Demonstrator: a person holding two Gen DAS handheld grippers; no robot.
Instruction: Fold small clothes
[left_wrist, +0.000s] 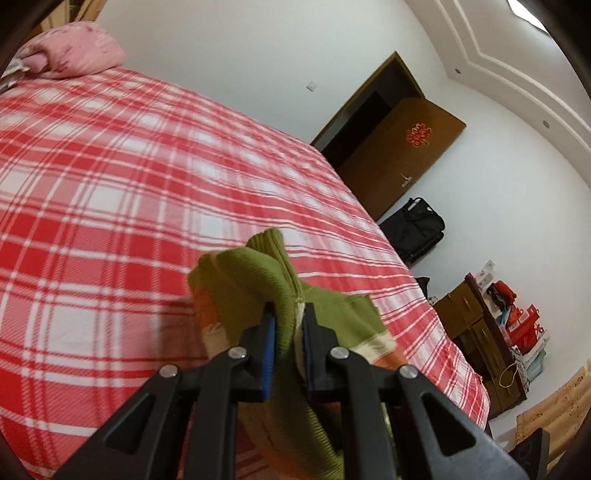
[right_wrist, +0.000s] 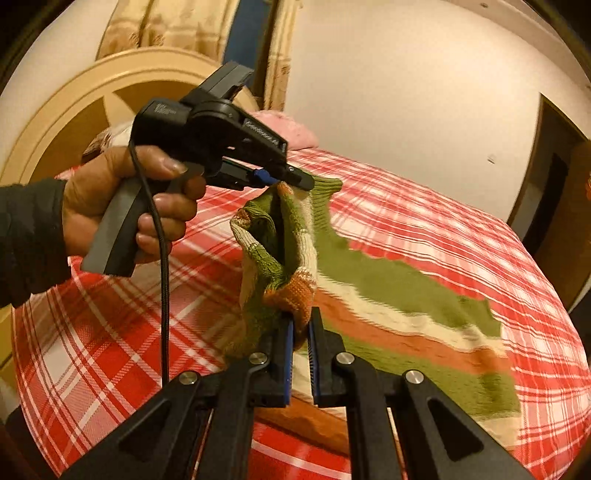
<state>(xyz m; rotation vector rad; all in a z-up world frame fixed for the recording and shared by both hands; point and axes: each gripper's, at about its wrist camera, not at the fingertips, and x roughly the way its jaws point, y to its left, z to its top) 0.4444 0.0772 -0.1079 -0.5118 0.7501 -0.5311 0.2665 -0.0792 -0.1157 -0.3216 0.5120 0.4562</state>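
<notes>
Pinching the striped knit sweater (right_wrist: 388, 295), left claw (left_wrist: 290, 314) clamped on green collar, right claw (right_wrist: 300, 325) clamped on orange edge

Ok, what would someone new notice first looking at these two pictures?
First, the striped green, cream and orange knit garment, pinched by both grippers and lifted at one end over the red plaid bed. The left gripper, in a person's hand, grips its green edge, while the right gripper clamps the orange band.
</notes>
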